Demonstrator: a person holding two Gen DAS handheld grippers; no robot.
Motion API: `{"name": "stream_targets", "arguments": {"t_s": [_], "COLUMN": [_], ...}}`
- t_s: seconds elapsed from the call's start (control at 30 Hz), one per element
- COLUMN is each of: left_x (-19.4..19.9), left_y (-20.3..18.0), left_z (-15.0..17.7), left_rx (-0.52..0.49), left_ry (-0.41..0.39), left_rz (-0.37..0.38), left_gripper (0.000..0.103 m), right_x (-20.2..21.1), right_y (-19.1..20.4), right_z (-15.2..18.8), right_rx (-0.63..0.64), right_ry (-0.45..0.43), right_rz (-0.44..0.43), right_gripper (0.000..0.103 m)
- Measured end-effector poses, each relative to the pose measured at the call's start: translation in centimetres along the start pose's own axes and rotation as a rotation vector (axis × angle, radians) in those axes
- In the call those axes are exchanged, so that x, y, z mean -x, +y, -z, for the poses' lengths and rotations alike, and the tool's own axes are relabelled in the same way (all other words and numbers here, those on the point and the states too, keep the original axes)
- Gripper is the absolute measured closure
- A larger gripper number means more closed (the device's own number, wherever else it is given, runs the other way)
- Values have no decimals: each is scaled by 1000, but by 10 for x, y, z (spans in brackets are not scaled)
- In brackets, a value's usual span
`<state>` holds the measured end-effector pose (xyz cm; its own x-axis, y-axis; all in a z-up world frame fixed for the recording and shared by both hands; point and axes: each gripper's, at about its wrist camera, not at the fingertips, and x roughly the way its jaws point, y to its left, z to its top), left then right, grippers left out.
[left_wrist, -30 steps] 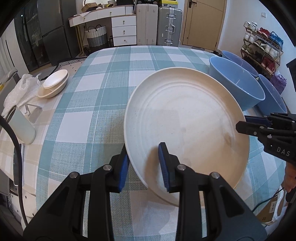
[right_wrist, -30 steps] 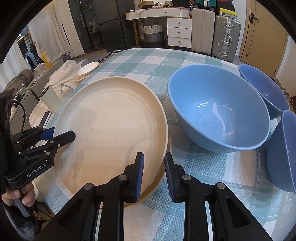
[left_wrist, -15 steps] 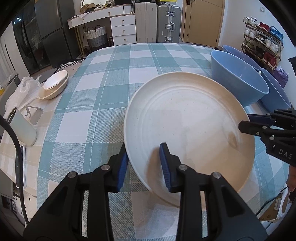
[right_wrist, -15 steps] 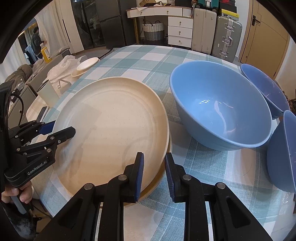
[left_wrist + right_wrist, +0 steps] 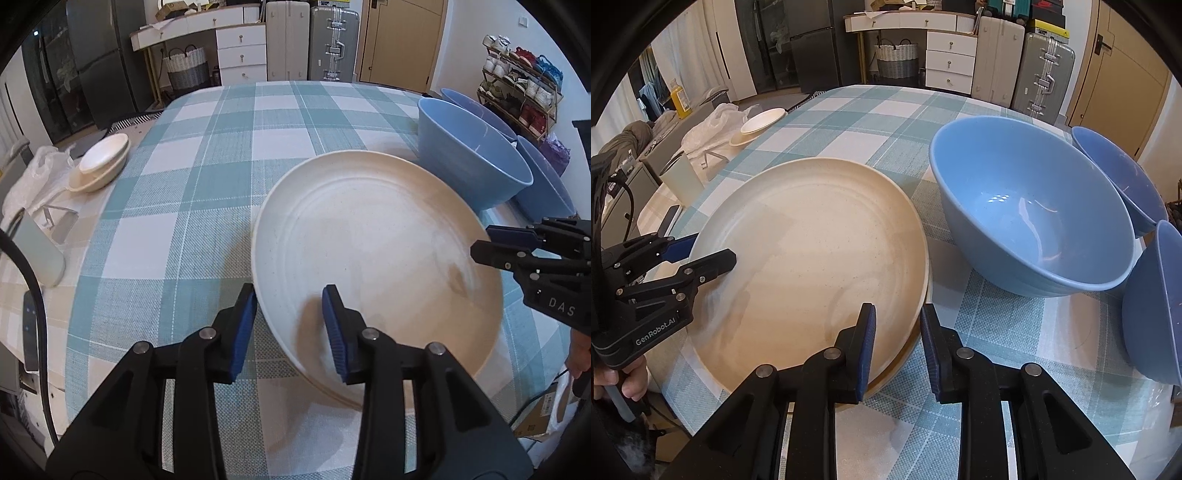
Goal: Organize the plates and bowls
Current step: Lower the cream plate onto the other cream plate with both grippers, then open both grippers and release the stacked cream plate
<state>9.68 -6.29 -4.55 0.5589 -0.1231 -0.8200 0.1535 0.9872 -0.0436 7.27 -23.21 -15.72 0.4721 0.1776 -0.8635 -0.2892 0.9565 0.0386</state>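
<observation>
On my left gripper [image 5: 705,254], as my right wrist camera sees it, the white lettering "GenRobot.AI" runs along the black body. On my right gripper [image 5: 480,243], seen from my left wrist camera, I read only the white letters "DAS" on the black housing, cut off by the picture's edge. Nothing else around me is legible.

Cream plate [image 5: 376,236]: matt, faintly speckled, concentric ridges. Blue bowl [image 5: 1030,206]: smooth, glossy, showing highlights. Checked tablecloth [image 5: 207,206]: coarse woven cloth. Suitcase [image 5: 1043,75], at one o'clock: ribbed metallic shell.
</observation>
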Motion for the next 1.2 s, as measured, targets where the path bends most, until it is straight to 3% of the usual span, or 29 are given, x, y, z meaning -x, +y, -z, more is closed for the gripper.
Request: {"name": "stream_targets", "arguments": {"t_s": [0.63, 0.83, 1.03, 1.1, 1.2], "left_x": [-8, -8, 11, 21, 37], "left_y": [-3, -3, -7, -10, -14], "left_z": [6, 6, 2, -1, -7], "left_rx": [-27, -19, -15, -25, -30], "left_ry": [17, 33, -12, -35, -65], "left_rz": [5, 20, 77, 88, 108], "left_gripper": [55, 48, 31, 29, 27], "right_x": [2, 3, 18, 25, 37], "right_y": [-3, -5, -1, 2, 8], "right_z": [9, 11, 12, 11, 9], "right_rx": [-8, -15, 16, 27, 46], "right_ry": [14, 16, -25, -46, -79], "right_rz": [-50, -59, -77, -89, -86], "right_gripper": [72, 65, 46, 28, 16]}}
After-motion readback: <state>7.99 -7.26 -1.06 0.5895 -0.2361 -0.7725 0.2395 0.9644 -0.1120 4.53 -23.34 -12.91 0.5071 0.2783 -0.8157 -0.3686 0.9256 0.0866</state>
